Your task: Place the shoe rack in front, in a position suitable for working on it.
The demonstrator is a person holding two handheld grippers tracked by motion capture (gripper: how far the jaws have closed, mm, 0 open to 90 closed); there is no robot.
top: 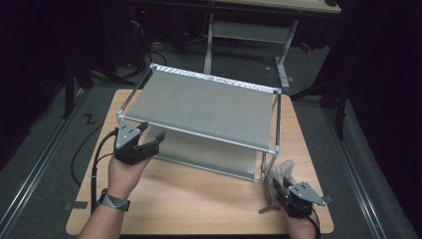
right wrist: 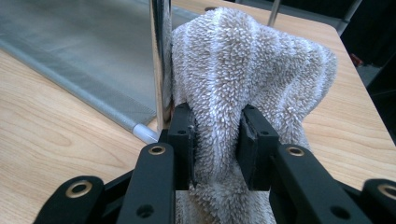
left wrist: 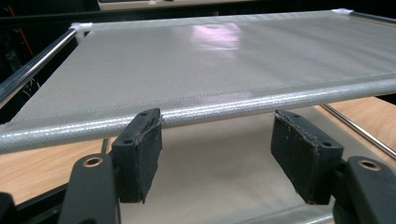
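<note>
We see a two-tier metal rack (top: 201, 107) standing mid-worktop (top: 199, 199), grey fabric stretched over its upper and lower frames. Its far edge sits near the worktop's back edge; the near side leaves a broad strip of bare wood in front, w/ narrower margins left and right.

Left gripper (top: 148, 139) sits at the rack's near-left corner, jaws spread wide and holding nothing. In the left gripper view the upper tier's front rail (left wrist: 201, 109) runs across just above and beyond both jaws (one pad looks to be just under the rail, but we can't tell if it touches). Open room shows between the jaws down to the lower fabric sheet (left wrist: 210, 154).

Right gripper (top: 279, 185) is at the near-right corner, close to the worktop's front-right edge. Its jaws are clamped on a beige striped towel (right wrist: 247, 74), which bulges up past the pads. The towel presses against the rack's shiny upright post (right wrist: 161, 60); in the right gripper view that post stands right beside one jaw. Bare wood lies to either side of the towel.
</note>
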